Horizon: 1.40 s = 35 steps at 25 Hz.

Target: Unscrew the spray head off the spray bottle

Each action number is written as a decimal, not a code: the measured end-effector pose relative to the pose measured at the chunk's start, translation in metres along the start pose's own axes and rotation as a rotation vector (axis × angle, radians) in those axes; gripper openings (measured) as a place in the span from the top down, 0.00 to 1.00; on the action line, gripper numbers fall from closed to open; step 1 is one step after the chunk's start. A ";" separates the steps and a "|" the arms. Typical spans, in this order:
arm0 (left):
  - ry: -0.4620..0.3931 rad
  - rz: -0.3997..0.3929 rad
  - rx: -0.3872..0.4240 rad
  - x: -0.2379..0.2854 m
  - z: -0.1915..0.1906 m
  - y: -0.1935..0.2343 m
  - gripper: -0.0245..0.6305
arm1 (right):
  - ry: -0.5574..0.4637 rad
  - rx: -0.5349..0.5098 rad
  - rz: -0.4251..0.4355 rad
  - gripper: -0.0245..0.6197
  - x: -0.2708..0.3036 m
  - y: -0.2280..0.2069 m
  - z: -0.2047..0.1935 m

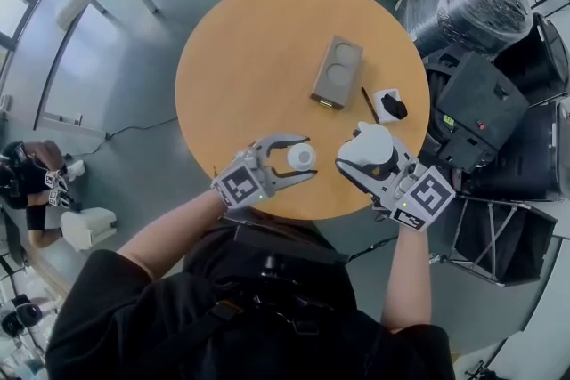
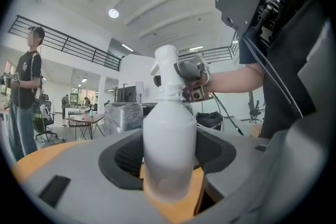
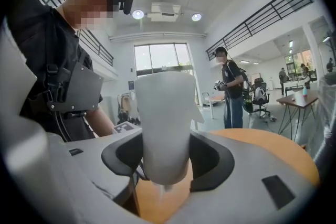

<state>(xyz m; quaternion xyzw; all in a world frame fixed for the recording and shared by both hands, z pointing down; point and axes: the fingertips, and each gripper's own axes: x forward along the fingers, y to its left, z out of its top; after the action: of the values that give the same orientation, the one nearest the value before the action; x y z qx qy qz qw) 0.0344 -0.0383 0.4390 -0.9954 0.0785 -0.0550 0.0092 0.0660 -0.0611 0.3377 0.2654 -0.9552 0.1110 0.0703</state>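
Closest in, the left claw (image 1: 296, 157) is clamped round the white spray bottle (image 2: 169, 139), which is upright at the near edge of the desk (image 1: 249, 58), and the right claw (image 1: 356, 151) grips the spray head (image 3: 163, 123). I judge the unscrewing done, so next I'd set the head down clear of the bottle. Only the head view shows the two apart, whereas the left gripper view stacks them as if joined.

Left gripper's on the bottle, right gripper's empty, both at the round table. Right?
Not quite. The right gripper isn't empty: the right gripper view shows it shut on the white spray head. The rest holds: the left gripper is on the bottle, and both are at the round table.
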 end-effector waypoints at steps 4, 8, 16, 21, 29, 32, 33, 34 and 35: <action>0.000 0.034 -0.007 -0.001 -0.008 0.011 0.49 | 0.057 0.051 -0.043 0.55 0.010 -0.013 -0.032; -0.017 0.051 -0.011 0.004 -0.022 0.021 0.49 | 0.080 0.118 -0.069 0.55 0.021 -0.028 -0.063; 0.000 0.059 -0.004 0.026 -0.083 0.051 0.49 | 0.110 0.206 -0.115 0.55 0.043 -0.082 -0.146; -0.006 0.064 0.013 0.040 -0.130 0.062 0.49 | 0.142 0.250 -0.151 0.55 0.058 -0.115 -0.209; -0.005 0.091 -0.080 0.067 -0.222 0.075 0.49 | 0.215 0.361 -0.200 0.55 0.081 -0.153 -0.327; 0.010 0.107 -0.091 0.076 -0.258 0.083 0.49 | 0.265 0.374 -0.221 0.55 0.088 -0.163 -0.366; 0.018 0.111 -0.094 0.078 -0.269 0.084 0.49 | 0.287 0.373 -0.228 0.55 0.090 -0.166 -0.378; 0.027 0.113 -0.099 0.081 -0.278 0.086 0.49 | 0.314 0.370 -0.237 0.55 0.091 -0.168 -0.390; 0.034 0.112 -0.104 0.083 -0.288 0.087 0.49 | 0.345 0.363 -0.246 0.55 0.093 -0.171 -0.401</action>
<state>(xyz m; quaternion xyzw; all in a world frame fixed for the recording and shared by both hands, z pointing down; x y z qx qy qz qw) 0.0704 -0.1399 0.7314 -0.9875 0.1369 -0.0673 -0.0408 0.1067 -0.1491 0.7726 0.3647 -0.8542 0.3144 0.1964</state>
